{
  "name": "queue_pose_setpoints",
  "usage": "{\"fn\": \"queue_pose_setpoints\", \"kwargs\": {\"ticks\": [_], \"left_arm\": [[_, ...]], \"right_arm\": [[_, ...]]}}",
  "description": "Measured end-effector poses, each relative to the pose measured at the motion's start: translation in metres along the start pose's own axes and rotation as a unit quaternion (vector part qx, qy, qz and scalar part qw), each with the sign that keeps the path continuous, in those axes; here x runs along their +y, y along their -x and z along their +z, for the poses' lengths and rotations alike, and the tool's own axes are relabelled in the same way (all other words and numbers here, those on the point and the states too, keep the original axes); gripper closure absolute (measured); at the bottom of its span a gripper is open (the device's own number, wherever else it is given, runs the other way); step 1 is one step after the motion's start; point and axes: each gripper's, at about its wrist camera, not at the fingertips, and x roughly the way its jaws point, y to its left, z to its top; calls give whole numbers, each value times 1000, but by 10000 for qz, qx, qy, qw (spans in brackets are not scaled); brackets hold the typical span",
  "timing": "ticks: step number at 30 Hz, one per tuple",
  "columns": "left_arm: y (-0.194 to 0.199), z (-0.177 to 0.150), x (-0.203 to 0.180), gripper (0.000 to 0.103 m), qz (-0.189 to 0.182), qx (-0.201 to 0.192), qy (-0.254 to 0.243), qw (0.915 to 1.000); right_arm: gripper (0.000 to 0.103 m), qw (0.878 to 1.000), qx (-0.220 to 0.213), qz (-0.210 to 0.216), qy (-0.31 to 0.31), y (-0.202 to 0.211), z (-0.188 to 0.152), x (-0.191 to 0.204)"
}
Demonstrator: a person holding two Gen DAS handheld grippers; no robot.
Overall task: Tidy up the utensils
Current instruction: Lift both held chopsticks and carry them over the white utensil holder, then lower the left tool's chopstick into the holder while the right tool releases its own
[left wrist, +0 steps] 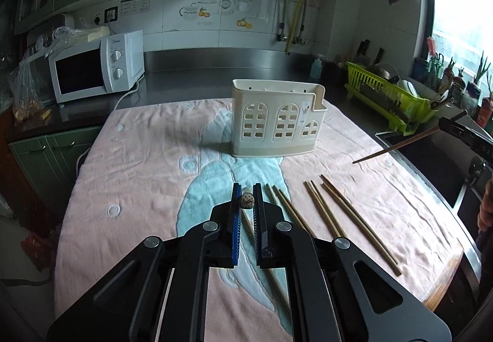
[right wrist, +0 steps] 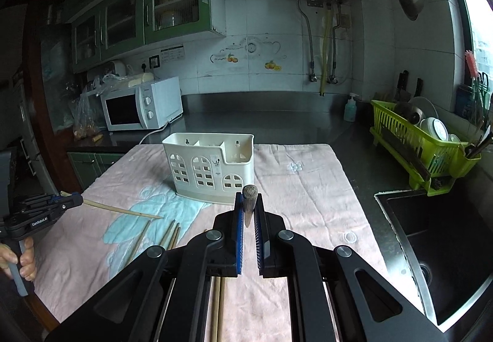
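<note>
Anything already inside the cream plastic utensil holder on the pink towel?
Cream plastic utensil holder: from the right wrist view, the open top shows only inner dividers and back wall, no chopsticks sticking out. The compartment floors are hidden by the front wall, so small items cannot be ruled out.

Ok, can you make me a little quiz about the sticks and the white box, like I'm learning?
1. True or false: the cream utensil holder already has chopsticks standing in it.
2. What does each gripper hold? A) a spoon B) one chopstick C) nothing
3. Fill in: the loose chopsticks lie on the pink ____.

Key:
1. False. No chopsticks show in the compartments.
2. B. The left gripper and the right gripper are each shut on one chopstick; the left one's chopstick sticks out over the towel, and the right one's chopstick does too.
3. Towel.
</note>
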Motion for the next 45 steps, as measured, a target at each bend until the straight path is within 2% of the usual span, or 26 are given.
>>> {"fn": "queue_pose_setpoints", "kwargs": {"ticks": [16,24,36,41,45], "left_arm": [[-15,70,-5,98,-32,-219,-315,9993],[-8,109,-8,98,-132,-500,-353,9980],[2,209,-15,98,-78,-1415,-202,9897],[-23,233,-15,98,-20,-1454,-79,9893],[-53,240,-10,98,-46,-1226,35,9924]], "right_arm": [[97,9991,-128,349,191,-2,82,-8],[97,9987,-144,450,190,-11,120,-9],[97,9980,232,400,430,-70,151,-1],[97,9967,450,421,524,-100,157,4],[97,9952,649,428,599,-122,156,9]]}}
